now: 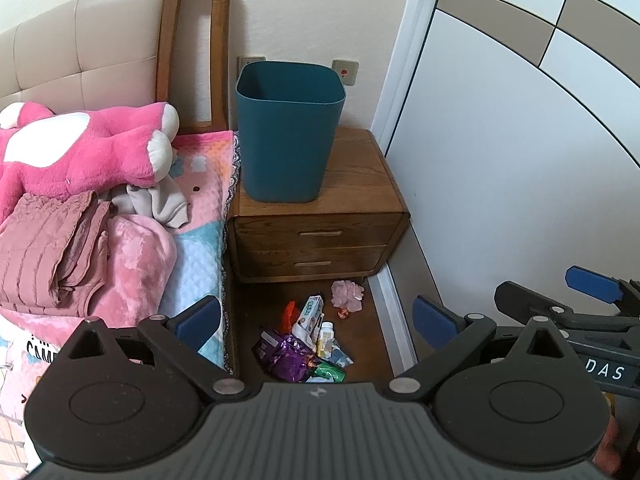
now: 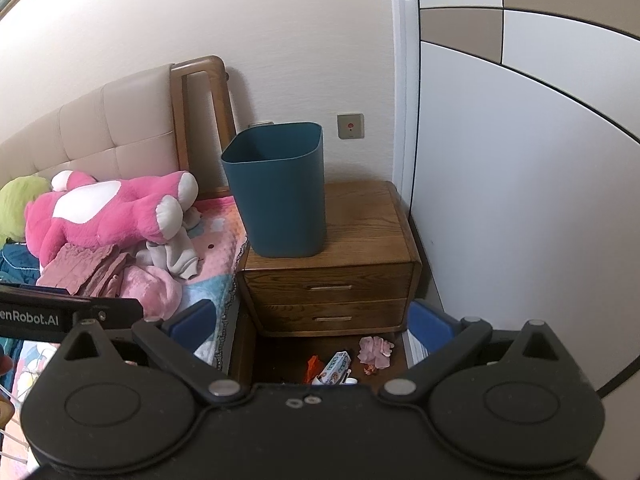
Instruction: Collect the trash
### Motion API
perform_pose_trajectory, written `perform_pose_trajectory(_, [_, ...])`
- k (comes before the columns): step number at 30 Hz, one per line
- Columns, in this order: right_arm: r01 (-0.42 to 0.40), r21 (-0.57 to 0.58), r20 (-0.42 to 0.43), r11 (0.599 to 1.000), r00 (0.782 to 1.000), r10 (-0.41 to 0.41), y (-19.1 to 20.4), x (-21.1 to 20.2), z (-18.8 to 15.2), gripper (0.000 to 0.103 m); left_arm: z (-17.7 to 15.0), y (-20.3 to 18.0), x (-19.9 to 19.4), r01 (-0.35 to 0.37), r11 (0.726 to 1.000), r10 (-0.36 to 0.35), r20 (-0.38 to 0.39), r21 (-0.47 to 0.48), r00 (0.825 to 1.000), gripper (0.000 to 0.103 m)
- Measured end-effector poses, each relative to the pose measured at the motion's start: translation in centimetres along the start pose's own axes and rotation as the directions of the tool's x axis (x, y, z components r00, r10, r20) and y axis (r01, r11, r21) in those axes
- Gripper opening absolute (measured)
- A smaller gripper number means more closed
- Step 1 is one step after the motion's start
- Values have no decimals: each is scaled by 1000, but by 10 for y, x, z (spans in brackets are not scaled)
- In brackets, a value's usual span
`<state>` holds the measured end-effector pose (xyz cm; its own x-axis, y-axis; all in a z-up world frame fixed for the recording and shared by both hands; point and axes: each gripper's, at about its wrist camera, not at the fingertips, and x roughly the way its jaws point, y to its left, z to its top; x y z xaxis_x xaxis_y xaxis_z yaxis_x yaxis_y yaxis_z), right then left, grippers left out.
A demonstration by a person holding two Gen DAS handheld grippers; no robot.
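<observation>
while both my left gripper (image 1: 318, 320) and right gripper (image 2: 310, 322) hang wide and empty, the crinkly purple foil wrapper (image 1: 289, 354) lies below on the dark floor by the wooden nightstand (image 1: 320, 216); light, slippery, so i'd pinch a raised fold.

- I see soft, even indoor light; no glare.
- Floor gap below the nightstand (image 1: 320, 208) sits in dim shadow.
- Strong fisheye bending at edges; wardrobe (image 2: 520, 160) lines curve.
- Focus sharp; corners vignetted black.
</observation>
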<state>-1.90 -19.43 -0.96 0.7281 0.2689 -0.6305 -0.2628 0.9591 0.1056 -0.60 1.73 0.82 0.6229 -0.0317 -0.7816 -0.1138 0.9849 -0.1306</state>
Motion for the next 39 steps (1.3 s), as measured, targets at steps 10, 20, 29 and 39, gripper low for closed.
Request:
perform_pose_trajectory(10, [1,-3,1,1000,1000,-1,0,-1,1,102,8,-1,0,-4,1000,4,2,-1,1000,103])
perform_pose_trajectory(20, [7,-2,7,1000,1000,-7,-2,-4,2,102,12,2,3,-2,1000,2,15,7,1000,103])
perform_pose_trajectory(29, [8,-8,6,1000,1000,-8,-1,-2,7,102,16,5,6,5,1000,-5,21,1,1000,103])
perform_pose_trajectory(39, [-28,-87,12,996,1000,29,-11,25,20,102,29,3,48,-37,997,36,-18,-65,999,103])
